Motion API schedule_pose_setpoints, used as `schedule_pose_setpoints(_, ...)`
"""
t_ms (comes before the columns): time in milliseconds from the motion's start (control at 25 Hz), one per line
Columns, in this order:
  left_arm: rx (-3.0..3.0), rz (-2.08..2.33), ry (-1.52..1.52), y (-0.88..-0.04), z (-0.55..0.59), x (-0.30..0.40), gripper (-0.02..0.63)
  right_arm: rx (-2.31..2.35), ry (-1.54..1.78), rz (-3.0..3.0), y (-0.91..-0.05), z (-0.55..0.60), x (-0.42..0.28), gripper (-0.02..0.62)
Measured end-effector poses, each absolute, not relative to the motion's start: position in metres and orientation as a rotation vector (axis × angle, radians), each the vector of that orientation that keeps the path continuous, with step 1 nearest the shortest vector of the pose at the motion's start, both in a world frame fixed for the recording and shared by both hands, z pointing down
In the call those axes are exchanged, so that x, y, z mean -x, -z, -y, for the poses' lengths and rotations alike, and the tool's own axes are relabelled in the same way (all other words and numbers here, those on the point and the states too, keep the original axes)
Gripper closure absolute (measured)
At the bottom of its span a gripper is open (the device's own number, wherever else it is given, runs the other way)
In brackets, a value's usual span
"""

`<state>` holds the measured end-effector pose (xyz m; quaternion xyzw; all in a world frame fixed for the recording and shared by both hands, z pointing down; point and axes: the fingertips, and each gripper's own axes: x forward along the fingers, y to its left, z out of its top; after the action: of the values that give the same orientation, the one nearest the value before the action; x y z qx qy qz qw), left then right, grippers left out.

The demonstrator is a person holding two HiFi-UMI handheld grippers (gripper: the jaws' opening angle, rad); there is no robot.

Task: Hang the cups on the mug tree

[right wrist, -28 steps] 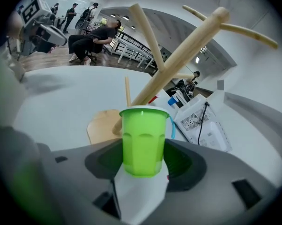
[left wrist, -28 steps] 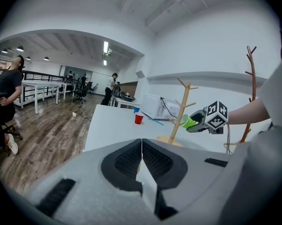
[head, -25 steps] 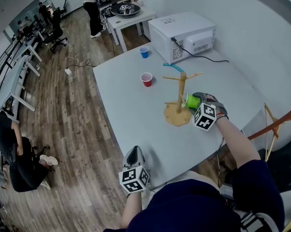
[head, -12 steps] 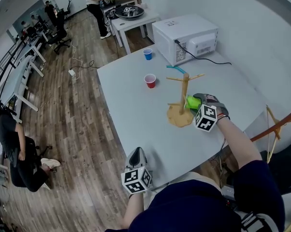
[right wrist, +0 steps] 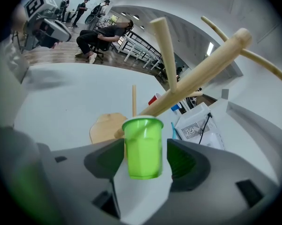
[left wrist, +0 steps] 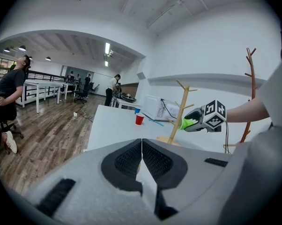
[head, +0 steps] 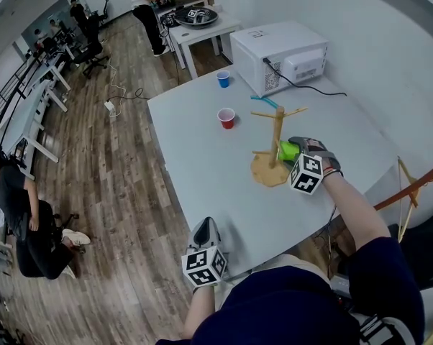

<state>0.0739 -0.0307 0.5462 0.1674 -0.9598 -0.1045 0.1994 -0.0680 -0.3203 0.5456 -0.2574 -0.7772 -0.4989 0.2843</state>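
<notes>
Barely any change from a second ago: the picture drifted a little, and the right gripper hasn't shifted from beside the trunk, so the hang isn't done yet.

Left gripper point(head: 204, 227) sits at 6 o'clock on the table point(head: 202, 157), jaws pressed together, nothing in them. The red cup point(head: 226, 118) stands at 10 o'clock from the mug tree point(head: 277, 131), the blue cup point(head: 224, 79) at 11, both upright.

The tree is pale wood: round trunk, slim pegs angled up, flat wavy-edged base. The green cup point(right wrist: 142, 146) is at 3 o'clock of the lower trunk. It is glossy plastic with faceted sides and a rolled rim, mouth towards the tree. Can't tell if a peg is inside it.

Right gripper point(head: 295, 149) is clamped on its sides.
</notes>
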Motion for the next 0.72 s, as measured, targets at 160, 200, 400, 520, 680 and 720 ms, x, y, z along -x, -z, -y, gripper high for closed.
schedule_pose_setpoints(160, -0.467, 2.685, 0.289, -0.5458, 0.03, -0.0751, 0.586, 0.702, 1.332, 2.073, -0.5486, 0.3161, 0.0666, 0.322)
schedule_pose_setpoints(200, -0.467, 2.685, 0.288, -0.5459, 0.0298, -0.0755, 0.586, 0.703, 1.331, 2.073, -0.549, 0.3155, 0.0661, 0.322)
schedule_pose_setpoints(400, -0.467, 2.683, 0.284, -0.5453, 0.0293, -0.0787, 0.586, 0.702, 1.329, 2.081, -0.5473, 0.3142, 0.0638, 0.322)
schedule_pose_setpoints(520, -0.468, 2.682, 0.282, -0.5444, 0.0294, -0.0808, 0.586, 0.7, 1.333, 2.085, -0.545, 0.3137, 0.062, 0.322)
schedule_pose_setpoints(680, -0.476, 2.682, 0.278, -0.5436, 0.0312, -0.0823, 0.586, 0.697, 1.308, 2.112, -0.542, 0.3118, 0.0589, 0.322)
schedule_pose_setpoints(720, -0.478, 2.682, 0.276, -0.5432, 0.0319, -0.0828, 0.586, 0.694, 1.294, 2.124, -0.5407, 0.3113, 0.0581, 0.322)
